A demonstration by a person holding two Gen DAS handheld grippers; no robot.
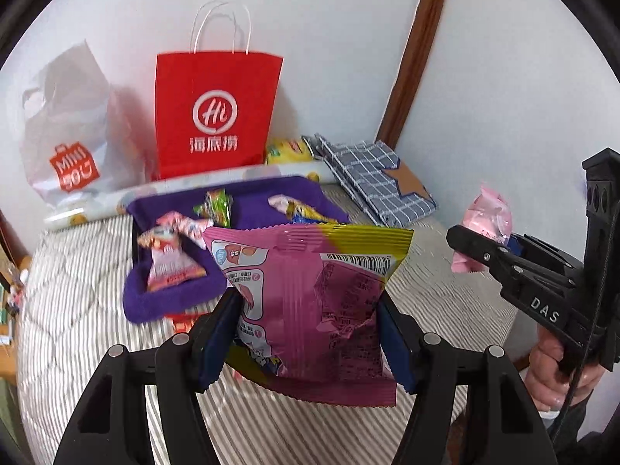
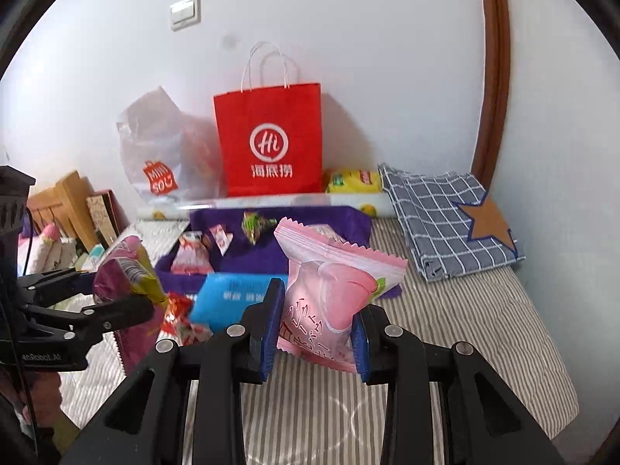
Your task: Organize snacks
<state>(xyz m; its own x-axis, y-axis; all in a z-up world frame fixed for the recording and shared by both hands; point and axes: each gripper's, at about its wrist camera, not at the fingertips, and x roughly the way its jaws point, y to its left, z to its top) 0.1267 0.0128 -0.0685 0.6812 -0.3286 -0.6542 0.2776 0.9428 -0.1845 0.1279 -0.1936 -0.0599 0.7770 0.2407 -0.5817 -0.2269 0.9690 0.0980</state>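
Over a striped bed by a white wall, the left gripper clamps a magenta packet. The right gripper clamps a pink packet. Behind lies what looks like a purple tray.

We hold both tools out and angled downward. Our left tool has its blue pads clamped on a magenta packet; our right tool pinches a pink packet. Our right hand wraps its grip.
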